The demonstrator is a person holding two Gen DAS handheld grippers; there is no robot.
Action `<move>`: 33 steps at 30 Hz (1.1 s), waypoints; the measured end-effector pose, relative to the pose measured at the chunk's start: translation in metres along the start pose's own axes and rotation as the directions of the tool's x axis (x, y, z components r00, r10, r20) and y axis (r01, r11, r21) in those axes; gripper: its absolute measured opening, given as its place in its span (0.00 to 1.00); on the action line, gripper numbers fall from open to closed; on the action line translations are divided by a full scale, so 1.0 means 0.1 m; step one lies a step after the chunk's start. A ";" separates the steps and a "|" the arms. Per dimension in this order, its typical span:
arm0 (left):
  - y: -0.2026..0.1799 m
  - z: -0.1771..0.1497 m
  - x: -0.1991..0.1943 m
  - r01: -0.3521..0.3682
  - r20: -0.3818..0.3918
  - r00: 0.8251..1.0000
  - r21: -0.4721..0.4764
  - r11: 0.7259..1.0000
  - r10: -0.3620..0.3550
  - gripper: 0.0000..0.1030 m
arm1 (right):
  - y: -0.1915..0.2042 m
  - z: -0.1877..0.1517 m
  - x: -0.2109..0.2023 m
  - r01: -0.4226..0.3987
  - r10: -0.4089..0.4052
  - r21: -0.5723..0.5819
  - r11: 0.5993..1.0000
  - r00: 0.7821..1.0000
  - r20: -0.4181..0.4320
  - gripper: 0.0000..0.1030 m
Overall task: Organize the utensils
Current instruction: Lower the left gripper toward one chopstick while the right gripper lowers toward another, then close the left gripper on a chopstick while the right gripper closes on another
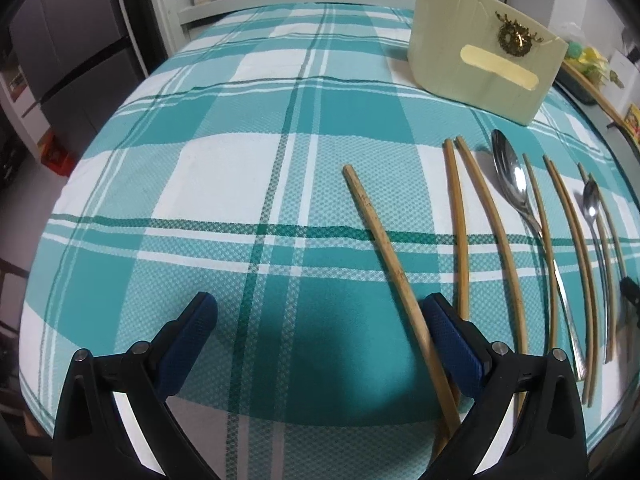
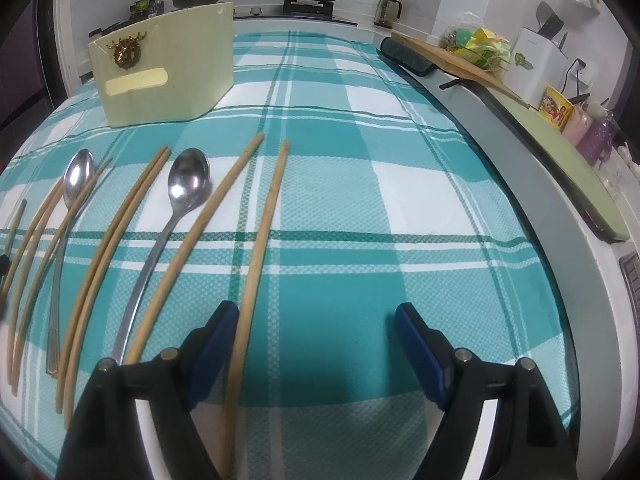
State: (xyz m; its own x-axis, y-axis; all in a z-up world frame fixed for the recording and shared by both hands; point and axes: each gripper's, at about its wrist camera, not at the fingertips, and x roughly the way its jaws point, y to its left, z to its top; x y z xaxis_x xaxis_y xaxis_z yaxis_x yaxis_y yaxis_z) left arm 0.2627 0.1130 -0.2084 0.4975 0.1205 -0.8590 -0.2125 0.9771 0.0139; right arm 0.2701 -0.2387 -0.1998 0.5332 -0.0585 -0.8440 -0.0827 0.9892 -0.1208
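Both grippers stood wide and empty — the left gripper (image 1: 320, 344) and right gripper (image 2: 316, 344) each beside a stiff, light, slippery-looking wooden chopstick (image 2: 256, 260) at lower centre — probably best pinched mid-shaft.

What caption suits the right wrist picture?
Open right claw straddles a chopstick on the checked cloth.

chopsticks (image 2: 256, 240) and spoons (image 2: 188, 184) before box (image 2: 168, 80), on tablecloth (image 2: 360, 200)

Tabletop's got a woven teal-and-white checked cloth (image 2: 360, 208), matt. Chopsticks (image 2: 256, 240) look like matt wood, spoons (image 2: 188, 184) shiny polished metal, fingers (image 2: 212, 344) ribbed blue rubbery pads.
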 end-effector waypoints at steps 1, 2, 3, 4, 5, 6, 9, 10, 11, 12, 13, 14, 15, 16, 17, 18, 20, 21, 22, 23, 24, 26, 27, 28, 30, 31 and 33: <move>0.01 0.01 0.01 -0.003 -0.003 1.000 0.002 1.000 0.003 1.00 | -0.02 0.00 0.01 -0.004 0.004 0.001 1.000 1.000 -0.004 0.80; 0.01 0.03 0.02 -0.001 -0.007 1.000 0.009 1.000 0.001 1.00 | -0.05 0.00 0.01 -0.012 0.012 0.000 1.000 1.000 -0.007 0.80; 0.03 0.05 0.02 -0.002 -0.013 1.000 0.016 1.000 0.002 1.00 | -0.07 0.00 0.02 -0.023 0.023 -0.005 1.000 1.000 -0.011 0.80; 0.05 0.06 0.03 -0.005 -0.018 1.000 0.021 1.000 0.005 1.00 | -0.09 0.01 0.03 -0.038 0.038 -0.013 0.999 0.999 -0.016 0.80; 0.09 0.09 0.04 -0.003 -0.026 1.000 0.023 1.000 0.004 1.00 | -0.10 0.02 0.04 -0.054 0.054 -0.020 0.998 0.998 -0.024 0.80; 0.12 0.10 0.06 0.003 -0.035 0.999 0.025 1.000 -0.003 1.00 | -0.11 0.04 0.06 -0.072 0.071 -0.024 0.997 0.997 -0.035 0.80; 0.19 0.17 0.11 0.031 -0.065 0.998 0.050 0.998 -0.027 1.00 | -0.19 0.10 0.11 -0.133 0.131 -0.018 0.991 0.988 -0.081 0.80; 0.19 0.19 0.13 0.041 -0.072 0.997 0.062 0.997 -0.036 1.00 | -0.18 0.13 0.12 -0.139 0.136 -0.032 0.990 0.987 -0.090 0.80; 0.19 0.21 0.14 0.048 -0.077 0.996 0.078 0.996 -0.042 1.00 | -0.16 0.15 0.13 -0.143 0.138 -0.053 0.988 0.986 -0.097 0.80; 0.18 0.23 0.15 0.057 -0.087 0.995 0.090 0.994 -0.049 1.00 | -0.13 0.18 0.14 -0.149 0.141 -0.074 0.986 0.985 -0.102 0.80; 0.18 0.26 0.18 0.066 -0.107 0.993 0.097 0.993 -0.055 1.00 | -0.10 0.21 0.16 -0.152 0.142 -0.093 0.984 0.984 -0.104 0.80; 0.18 0.30 0.20 0.071 -0.123 0.991 0.101 0.992 -0.058 1.00 | -0.07 0.26 0.18 -0.162 0.151 -0.109 0.981 0.983 -0.104 0.79; 0.17 0.33 0.21 0.074 -0.137 0.989 0.108 0.991 -0.059 1.00 | -0.04 0.31 0.22 -0.176 0.164 -0.124 0.976 0.981 -0.104 0.79; 0.16 0.36 0.23 0.073 -0.148 0.987 0.108 0.991 -0.057 1.00 | -0.01 0.36 0.26 -0.185 0.173 -0.133 0.974 0.980 -0.101 0.79; 0.15 0.39 0.25 0.069 -0.157 0.986 0.103 0.992 -0.053 1.00 | 0.01 0.43 0.30 -0.199 0.186 -0.135 0.971 0.977 -0.104 0.78; 0.15 0.41 0.26 0.066 -0.159 0.986 0.099 0.993 -0.050 1.00 | 0.01 0.49 0.34 -0.221 0.207 -0.133 0.966 0.972 -0.112 0.75; 0.11 0.46 0.29 0.065 -0.159 0.986 0.105 0.992 -0.047 0.99 | 0.03 0.60 0.40 -0.230 0.213 -0.147 0.962 0.969 -0.125 0.73; 0.08 0.47 0.29 0.069 -0.155 0.987 0.107 0.992 -0.052 0.95 | 0.04 0.66 0.44 -0.238 0.217 -0.156 0.959 0.966 -0.140 0.73; 0.05 0.50 0.28 0.073 -0.148 0.987 0.109 0.991 -0.056 0.88 | 0.06 0.72 0.47 -0.245 0.220 -0.164 0.956 0.963 -0.156 0.73; 0.02 0.53 0.28 0.077 -0.143 0.988 0.112 0.991 -0.061 0.83 | 0.07 0.77 0.50 -0.250 0.220 -0.174 0.953 0.960 -0.172 0.73; -0.01 0.57 0.27 0.083 -0.140 0.988 0.117 0.990 -0.066 0.70 | 0.09 0.82 0.53 -0.253 0.220 -0.182 0.950 0.959 -0.181 0.73; -0.09 0.63 0.25 0.097 -0.138 0.987 0.127 0.987 -0.080 0.48 | 0.13 0.91 0.58 -0.264 0.229 -0.200 0.944 0.956 -0.182 0.66; -0.12 0.65 0.25 0.104 -0.137 0.987 0.133 0.986 -0.086 0.30 | 0.14 0.94 0.59 -0.273 0.238 -0.209 0.939 0.955 -0.178 0.56; -0.17 0.67 0.26 0.124 -0.138 0.985 0.140 0.982 -0.104 0.15 | 0.15 0.99 0.60 -0.278 0.243 -0.211 0.937 0.954 -0.178 0.50; -0.24 0.70 0.28 0.128 -0.127 0.986 0.160 0.979 -0.108 0.09 | 0.17 1.10 0.64 -0.281 0.247 -0.206 0.937 0.953 -0.177 0.20; -0.27 0.71 0.29 0.131 -0.117 0.987 0.169 0.977 -0.112 0.06 | 0.16 1.15 0.67 -0.302 0.268 -0.191 0.934 0.945 -0.185 0.09; -0.25 0.75 0.31 0.159 -0.110 0.984 0.156 0.975 -0.143 0.04 | 0.12 1.22 0.73 -0.327 0.296 -0.150 0.933 0.934 -0.198 0.07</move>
State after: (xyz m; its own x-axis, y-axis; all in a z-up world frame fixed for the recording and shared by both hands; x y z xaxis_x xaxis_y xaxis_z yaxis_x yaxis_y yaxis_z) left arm 0.3464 0.1051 -0.1970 0.4276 -0.0403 -0.9031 0.0032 0.9991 -0.0431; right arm 0.4105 -0.2150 -0.1992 0.3073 0.2118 -0.9278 -0.3778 0.9219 0.0853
